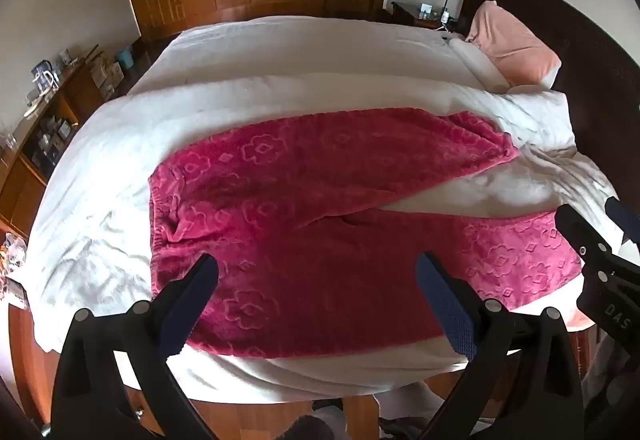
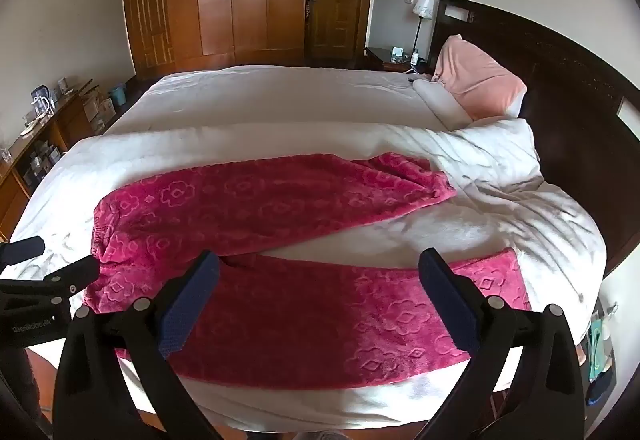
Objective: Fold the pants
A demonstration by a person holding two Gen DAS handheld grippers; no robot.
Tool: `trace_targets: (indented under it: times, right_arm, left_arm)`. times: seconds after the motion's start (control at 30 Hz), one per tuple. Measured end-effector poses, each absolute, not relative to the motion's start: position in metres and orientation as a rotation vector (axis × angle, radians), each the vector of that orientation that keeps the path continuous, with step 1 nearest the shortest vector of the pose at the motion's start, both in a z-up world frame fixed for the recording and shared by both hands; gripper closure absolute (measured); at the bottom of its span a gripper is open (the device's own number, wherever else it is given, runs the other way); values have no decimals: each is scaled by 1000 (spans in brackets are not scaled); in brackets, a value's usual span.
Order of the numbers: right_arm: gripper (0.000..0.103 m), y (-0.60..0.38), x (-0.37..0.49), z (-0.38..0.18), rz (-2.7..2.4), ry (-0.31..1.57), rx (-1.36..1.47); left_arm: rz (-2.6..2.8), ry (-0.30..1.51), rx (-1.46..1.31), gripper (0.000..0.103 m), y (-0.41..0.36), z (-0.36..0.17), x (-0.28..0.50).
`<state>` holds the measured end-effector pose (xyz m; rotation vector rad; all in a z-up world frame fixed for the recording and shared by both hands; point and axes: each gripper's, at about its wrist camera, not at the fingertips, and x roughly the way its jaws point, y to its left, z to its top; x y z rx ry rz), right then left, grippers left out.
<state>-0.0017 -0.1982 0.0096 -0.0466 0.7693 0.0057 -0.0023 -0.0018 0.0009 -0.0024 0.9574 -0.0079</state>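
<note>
- Left wrist view: your left claw (image 1: 316, 272) hangs wide open above the pink pants (image 1: 304, 200), gripping nothing; the pads sit over the waist end and touch no cloth
- The pants lie flat on the white bed (image 1: 280, 52), waistband to the left, the two legs splayed apart in a V toward the right. No fold is made yet, so the whole job is left: I judge the legs need bringing together first
- Your right claw (image 1: 596, 224) shows at the right edge, over the near leg's cuff
- Right wrist view: your right claw (image 2: 320, 272) is also fully spread and empty, hovering over the near leg (image 2: 360, 312)
- The left claw (image 2: 52, 264) peeks in beside the waistband
- A pink pillow (image 2: 476, 80) and rumpled duvet sit well apart; nothing blocks the fold
</note>
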Motion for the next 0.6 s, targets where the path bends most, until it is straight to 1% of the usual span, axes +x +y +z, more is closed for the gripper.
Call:
trace_targets:
  times: [0.6]
  right_arm:
    - [3,-210,-2,9,-60,761,-56]
  left_arm:
    - [-58,967,-41,5,-10,7,-8]
